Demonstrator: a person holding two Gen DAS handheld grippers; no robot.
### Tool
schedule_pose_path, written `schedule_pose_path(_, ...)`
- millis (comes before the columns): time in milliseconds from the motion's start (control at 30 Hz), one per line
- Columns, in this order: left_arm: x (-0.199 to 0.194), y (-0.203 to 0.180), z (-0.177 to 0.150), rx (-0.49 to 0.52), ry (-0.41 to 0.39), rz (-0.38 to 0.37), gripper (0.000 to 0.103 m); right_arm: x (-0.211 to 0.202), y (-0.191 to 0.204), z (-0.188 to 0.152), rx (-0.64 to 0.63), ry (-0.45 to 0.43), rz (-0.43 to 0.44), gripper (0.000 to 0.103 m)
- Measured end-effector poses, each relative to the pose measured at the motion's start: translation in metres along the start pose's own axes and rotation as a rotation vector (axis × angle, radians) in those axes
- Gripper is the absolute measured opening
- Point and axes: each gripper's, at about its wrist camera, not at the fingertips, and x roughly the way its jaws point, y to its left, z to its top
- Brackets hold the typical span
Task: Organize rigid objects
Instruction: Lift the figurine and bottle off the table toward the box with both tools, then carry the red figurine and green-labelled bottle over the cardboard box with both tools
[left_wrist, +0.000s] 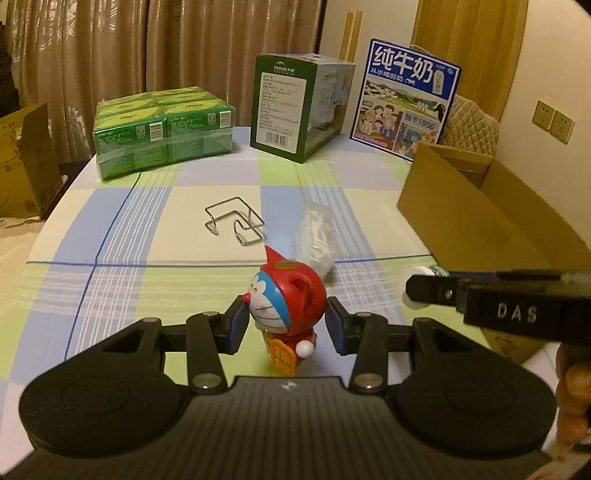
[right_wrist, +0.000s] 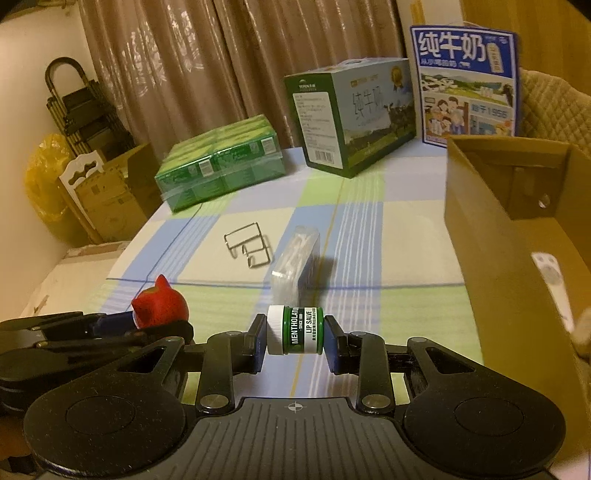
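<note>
A red-and-blue cat figurine was pictured standing on the checked worktop between the fingers of the left tool, whose jaws were spread on either side of it; the left pad appeared close to the figurine's face, the right pad a little apart from its back, so no firm grip could be confirmed. At the same moment a small jar of lip salve was seen clamped on its side by the right tool, the white cap against the left pad and the base against the right.

An open cardboard box was shown on the right edge of the worktop, with a white remote-like item already lying inside. A bent wire rack and a clear packet of white pieces were left near the middle of the cloth, well apart from the green wrapped packs, the green carton and the blue milk carton at the far edge.

The box was judged the likely destination. For the figurine, a closure low across the round head, kept level, would be advised, since the smooth curved shell could be squeezed out upward. The jar, held end to end, would best be carried level over the box wall and released low inside.
</note>
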Motion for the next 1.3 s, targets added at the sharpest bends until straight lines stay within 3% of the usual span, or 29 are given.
schedule_pose_path(567,-0.093,-0.060,-0.007,-0.006,-0.037,-0.038,0.039,-0.125,0.016,-0.010,-0.019,-0.110,-0.095,0.028)
schedule_pose_path(933,-0.114,-0.091,0.005,0.023,-0.066,-0.072,0.039,-0.161,0.003,-0.007,-0.014,-0.144,-0.148,0.028)
schedule_pose_path(1300,-0.114,-0.126,0.017,0.059,-0.068,-0.118,0.039,-0.188,-0.034,-0.003,0.027,-0.180,-0.202,0.028)
